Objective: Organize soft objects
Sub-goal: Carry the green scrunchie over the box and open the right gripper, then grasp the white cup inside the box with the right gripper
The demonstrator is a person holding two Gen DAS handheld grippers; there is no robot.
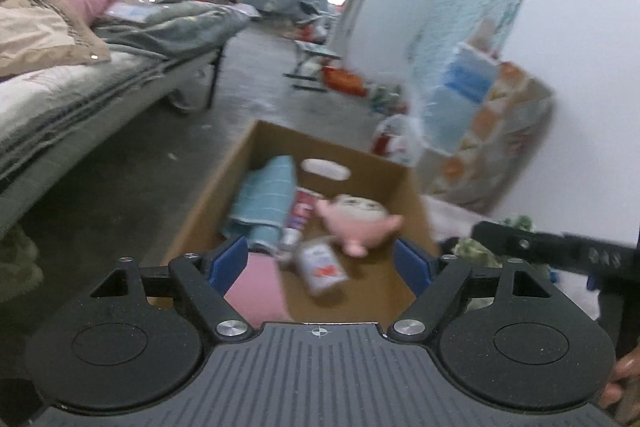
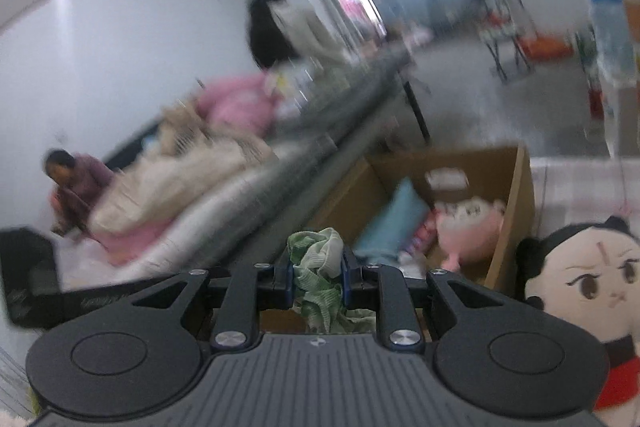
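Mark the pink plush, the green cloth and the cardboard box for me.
pink plush (image 1: 356, 223): left wrist view, on its body.
green cloth (image 2: 318, 283): right wrist view, on the bunch between the right tool's pads.
cardboard box (image 1: 200, 215): left wrist view, on its left wall.

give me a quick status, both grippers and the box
Left gripper open, empty, over cardboard box. Right gripper shut on green cloth, short of box. Nothing in the way.

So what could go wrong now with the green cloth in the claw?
The green cloth hangs loose below the right claw, so it might snag the cardboard box edge or land outside. The box already holds a pink plush, blue towel and a bottle, so it could pile up unevenly. The pictures are blurry, so aiming looks tricky.
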